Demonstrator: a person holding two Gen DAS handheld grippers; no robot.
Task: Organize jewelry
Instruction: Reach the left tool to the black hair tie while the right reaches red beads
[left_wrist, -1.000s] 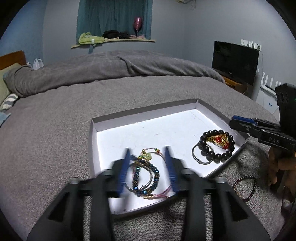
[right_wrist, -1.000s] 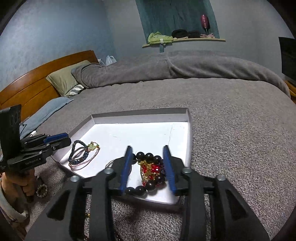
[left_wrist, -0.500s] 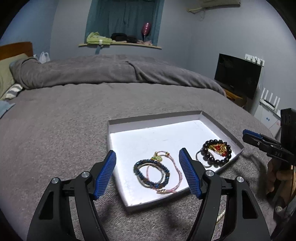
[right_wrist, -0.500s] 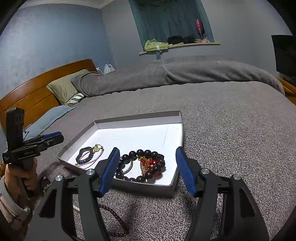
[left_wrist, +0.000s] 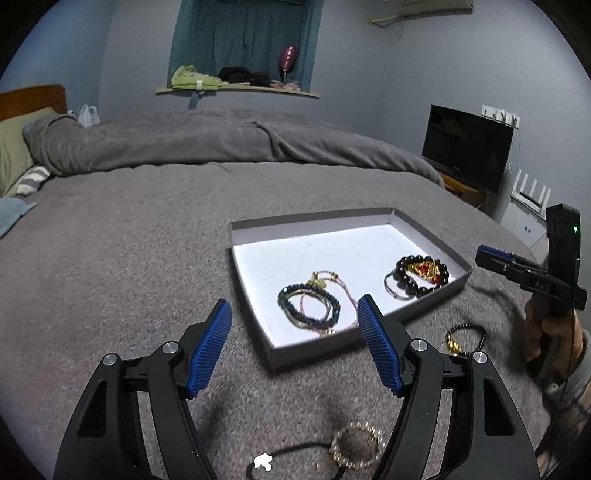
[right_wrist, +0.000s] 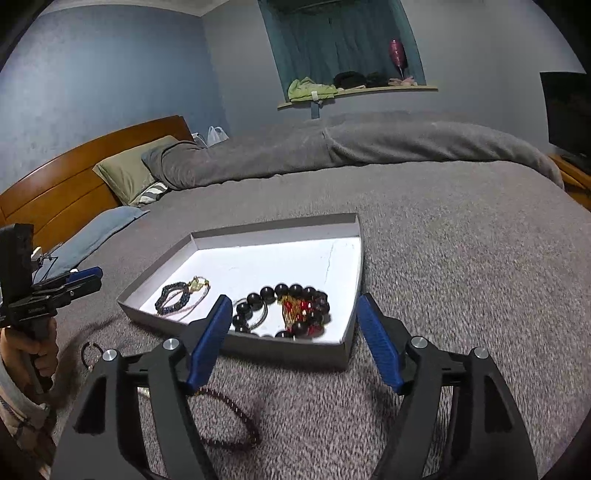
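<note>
The only writing I could spot was on the side of the right tool (left_wrist: 495, 258), and it was too small to read properly.

Counting left to right: inside the shallow grey cardboard box lid with the white floor (left_wrist: 258, 236) there were two bunches of jewelry. The tangle of dark blue beaded bracelets with a thin pink cord (left_wrist: 310, 304) lay near the lid's left front corner, and the chunky black bead bracelet with the red and gold charm (left_wrist: 421, 273) lay by the right wall, touching a thin silver ring. Out on the grey bed cover (left_wrist: 129, 258) were three more pieces: a black cord with a white charm (left_wrist: 263, 461), a gold bead bracelet (left_wrist: 356, 445) just beside it, and a thin dark bead bracelet with a gold bit (left_wrist: 465, 336) just off the lid's front right edge.

The left tool (left_wrist: 293, 349) had just been opening, blue pads spread wide, nothing between them. The right tool's jaws had just been opening too, empty as well, hanging just in front of the lid's near wall.

Loads of bare cover lay left of and behind the lid.
</note>
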